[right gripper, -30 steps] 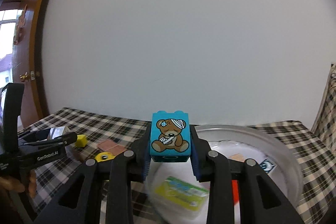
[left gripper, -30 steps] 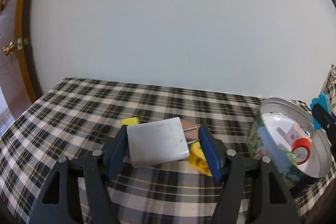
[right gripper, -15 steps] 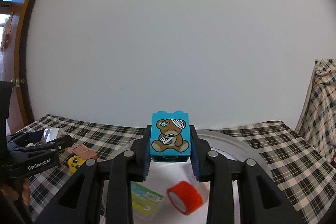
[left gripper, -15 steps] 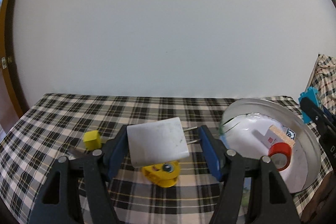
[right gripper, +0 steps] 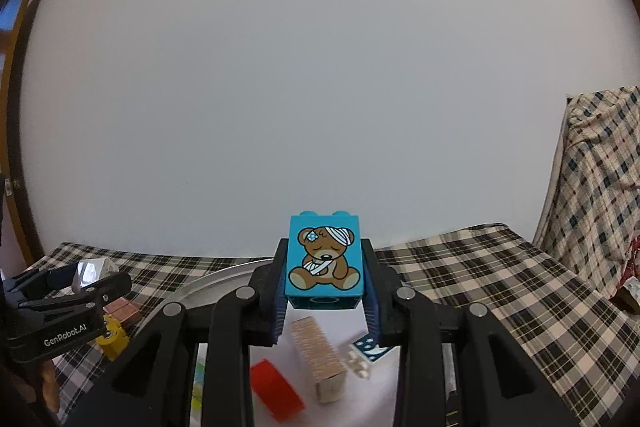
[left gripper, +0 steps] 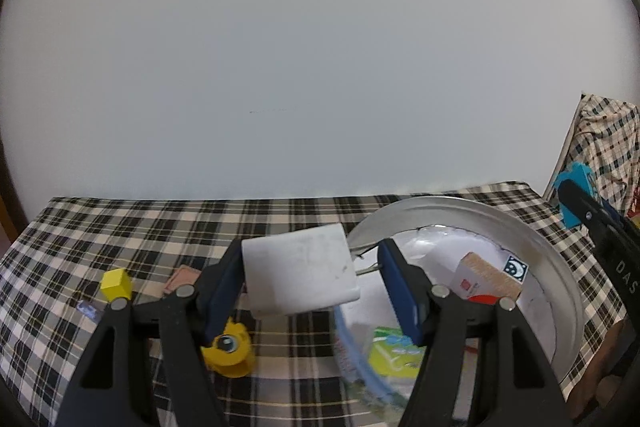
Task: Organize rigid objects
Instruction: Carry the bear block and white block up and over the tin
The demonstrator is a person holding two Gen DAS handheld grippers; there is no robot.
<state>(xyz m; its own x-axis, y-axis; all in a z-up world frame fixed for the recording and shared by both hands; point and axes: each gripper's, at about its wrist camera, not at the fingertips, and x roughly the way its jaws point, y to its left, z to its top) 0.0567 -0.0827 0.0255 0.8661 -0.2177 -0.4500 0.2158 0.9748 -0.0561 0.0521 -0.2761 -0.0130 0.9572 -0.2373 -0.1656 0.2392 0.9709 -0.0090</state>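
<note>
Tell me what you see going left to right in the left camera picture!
Yellow cube → yellow toy → white charger held in the left gripper → green packet → wooden block in the metal tin → blue brick.

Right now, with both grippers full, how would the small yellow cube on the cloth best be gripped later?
Take the yellow cube across two opposite flat side faces, coming straight down from above. It sits flat on the cloth, apart from the pink tile, so both sides look free.
</note>
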